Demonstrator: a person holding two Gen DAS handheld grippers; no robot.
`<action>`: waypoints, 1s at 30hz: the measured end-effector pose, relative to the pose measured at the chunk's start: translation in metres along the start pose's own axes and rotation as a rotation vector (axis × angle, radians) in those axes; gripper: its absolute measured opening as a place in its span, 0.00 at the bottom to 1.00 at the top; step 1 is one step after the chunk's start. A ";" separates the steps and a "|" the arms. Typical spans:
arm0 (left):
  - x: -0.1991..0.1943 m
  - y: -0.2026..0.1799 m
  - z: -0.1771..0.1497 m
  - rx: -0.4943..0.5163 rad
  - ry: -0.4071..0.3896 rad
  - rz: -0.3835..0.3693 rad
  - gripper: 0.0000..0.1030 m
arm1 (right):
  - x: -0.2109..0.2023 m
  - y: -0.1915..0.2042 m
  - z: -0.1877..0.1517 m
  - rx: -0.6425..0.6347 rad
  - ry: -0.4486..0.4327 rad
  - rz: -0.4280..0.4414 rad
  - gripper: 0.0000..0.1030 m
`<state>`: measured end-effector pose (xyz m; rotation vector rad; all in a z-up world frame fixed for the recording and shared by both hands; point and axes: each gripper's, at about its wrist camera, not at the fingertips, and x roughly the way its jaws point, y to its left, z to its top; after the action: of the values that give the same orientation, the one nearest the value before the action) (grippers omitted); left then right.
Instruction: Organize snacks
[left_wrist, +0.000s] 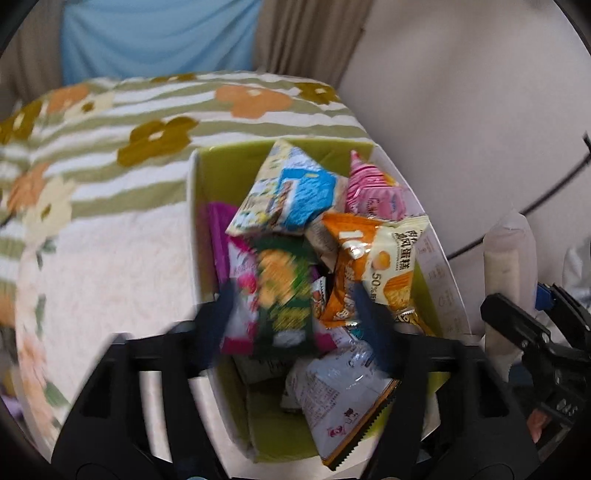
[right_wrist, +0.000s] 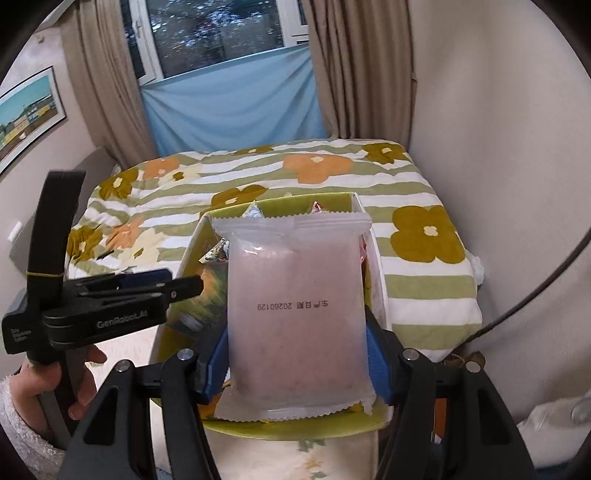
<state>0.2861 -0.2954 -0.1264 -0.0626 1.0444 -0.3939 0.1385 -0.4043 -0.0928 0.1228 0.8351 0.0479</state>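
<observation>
A white box with a green inside (left_wrist: 207, 184) sits on the bed and holds several snack packets. My left gripper (left_wrist: 295, 314) hovers over it with its jaws apart; a blurred green and yellow packet (left_wrist: 284, 291) sits between the fingers, and I cannot tell whether they still touch it. My right gripper (right_wrist: 295, 354) is shut on a frosted pale pink packet (right_wrist: 295, 314) and holds it upright just in front of the box (right_wrist: 192, 258). The left gripper (right_wrist: 184, 286) shows at the left of the right wrist view. The right gripper shows at the right edge of the left wrist view (left_wrist: 532, 325).
The bed has a striped flowered cover (right_wrist: 424, 229). A beige wall (right_wrist: 498, 147) runs along its right side, with a black cable (right_wrist: 535, 295) across it. Curtains and a blue cloth (right_wrist: 229, 107) hang behind the bed. A hand (right_wrist: 44, 384) holds the left gripper's handle.
</observation>
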 end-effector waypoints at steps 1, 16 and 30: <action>-0.004 0.004 -0.003 -0.015 -0.017 0.019 0.96 | 0.001 -0.003 0.000 -0.006 0.001 0.012 0.57; -0.070 0.032 -0.047 -0.104 -0.124 0.250 0.99 | 0.020 0.007 0.017 -0.112 0.051 0.214 0.57; -0.093 0.053 -0.092 -0.147 -0.096 0.357 0.99 | 0.046 0.023 0.004 -0.126 0.084 0.176 0.97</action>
<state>0.1822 -0.2014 -0.1087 -0.0252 0.9657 0.0097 0.1725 -0.3772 -0.1210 0.0758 0.9010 0.2720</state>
